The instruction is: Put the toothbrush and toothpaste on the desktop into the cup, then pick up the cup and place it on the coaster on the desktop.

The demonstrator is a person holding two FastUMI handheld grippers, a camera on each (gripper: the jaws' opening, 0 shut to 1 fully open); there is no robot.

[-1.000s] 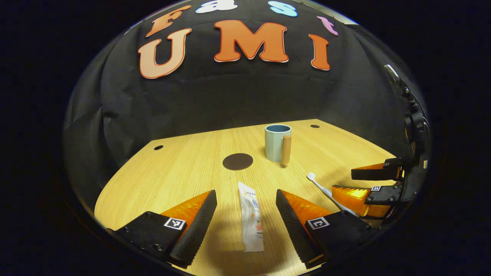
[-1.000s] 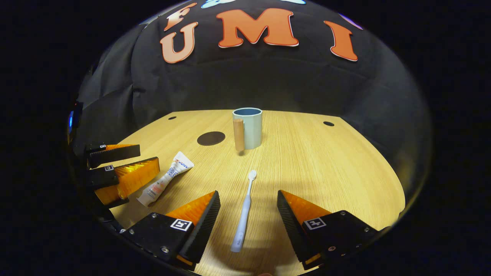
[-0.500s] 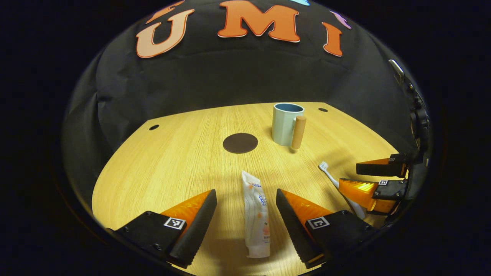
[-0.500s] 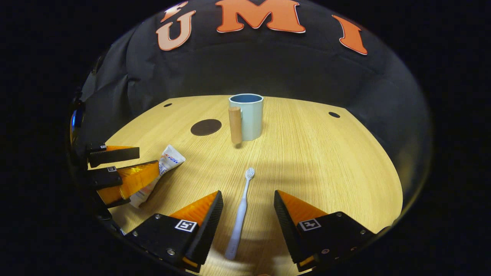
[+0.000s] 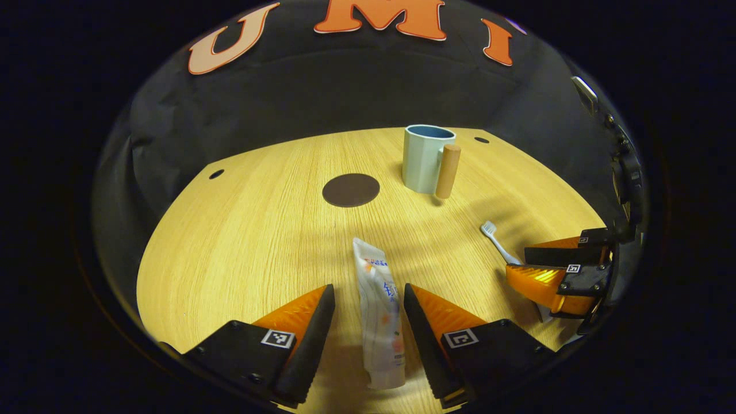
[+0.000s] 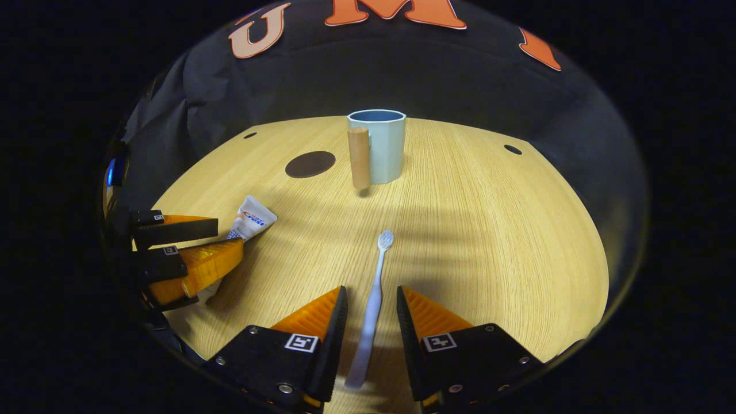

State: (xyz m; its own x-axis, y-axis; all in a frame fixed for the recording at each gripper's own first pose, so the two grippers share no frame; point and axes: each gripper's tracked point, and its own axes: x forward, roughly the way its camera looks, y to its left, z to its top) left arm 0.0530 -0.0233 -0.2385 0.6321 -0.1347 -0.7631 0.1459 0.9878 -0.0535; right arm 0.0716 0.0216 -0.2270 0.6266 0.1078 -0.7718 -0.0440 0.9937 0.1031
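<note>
light wood desktop point(image 5: 241, 230) with small holes near far edge; on it: upright pale blue cup point(image 5: 424, 158), dark round coaster point(image 5: 351, 190) beside it, toothpaste point(image 5: 379, 310) and toothbrush point(image 6: 372, 299) lying flat nearer.

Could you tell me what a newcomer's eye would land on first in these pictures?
Probably the pale blue cup with its wooden handle, upright at the far middle of the desk, a dark round coaster beside it. Nearer, the left gripper straddles the toothpaste, and the right gripper straddles the toothbrush.
</note>
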